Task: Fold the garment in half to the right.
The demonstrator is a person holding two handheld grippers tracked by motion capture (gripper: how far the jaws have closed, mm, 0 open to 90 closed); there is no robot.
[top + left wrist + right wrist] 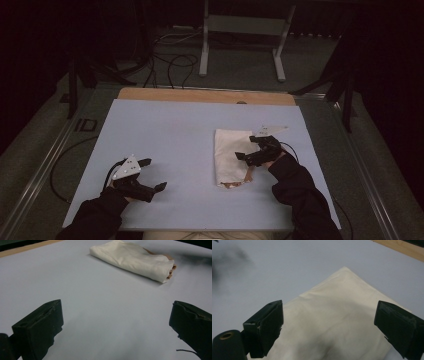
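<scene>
A folded cream cloth lies on the pale blue mat, right of centre, with a brownish edge showing at its near end. My right gripper hovers over the cloth's right side, jaws wide apart with nothing between them; in the right gripper view the cloth spreads beneath the gripper. My left gripper rests near the mat's front left, open and empty. In the left gripper view the cloth lies far ahead of the gripper.
A wooden strip runs along the table's far edge. Beyond it stand a metal frame and loose cables on the floor. Dark stands flank the table.
</scene>
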